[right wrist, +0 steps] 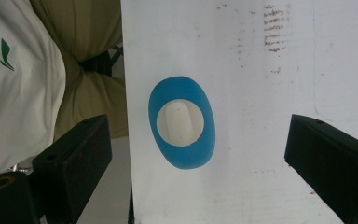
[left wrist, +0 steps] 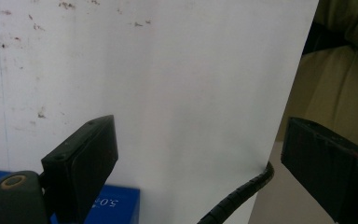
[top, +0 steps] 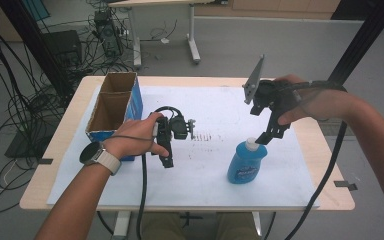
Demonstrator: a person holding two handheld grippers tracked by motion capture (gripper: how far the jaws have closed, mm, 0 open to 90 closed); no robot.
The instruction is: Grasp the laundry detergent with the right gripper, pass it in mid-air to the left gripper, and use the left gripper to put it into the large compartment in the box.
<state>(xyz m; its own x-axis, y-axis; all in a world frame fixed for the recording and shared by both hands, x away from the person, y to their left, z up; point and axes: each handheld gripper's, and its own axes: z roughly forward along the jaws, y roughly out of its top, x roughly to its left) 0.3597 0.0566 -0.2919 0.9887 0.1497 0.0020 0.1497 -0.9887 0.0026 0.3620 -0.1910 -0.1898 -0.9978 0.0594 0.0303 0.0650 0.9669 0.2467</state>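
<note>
A blue bottle [top: 244,166] with a white cap [top: 252,144] stands upright on the white sheet [top: 205,105], right of the middle. My right gripper [top: 269,136] hovers just above the cap and points down. In the right gripper view I look straight down on the bottle [right wrist: 161,112], which sits between the two wide-open jaws without touching them; the right gripper [right wrist: 196,135] is open. My left gripper [top: 167,161] rests low over the sheet near the middle, beside the box. Its jaws stand apart with nothing but bare sheet [left wrist: 168,70] between them; the left gripper [left wrist: 198,140] is open.
A blue cardboard box [top: 136,102] with two open compartments stands at the table's left, its corner [left wrist: 116,205] close to the left jaw. A black cable [left wrist: 242,193] trails over the near edge. Cables and a desk stand on the floor behind the table.
</note>
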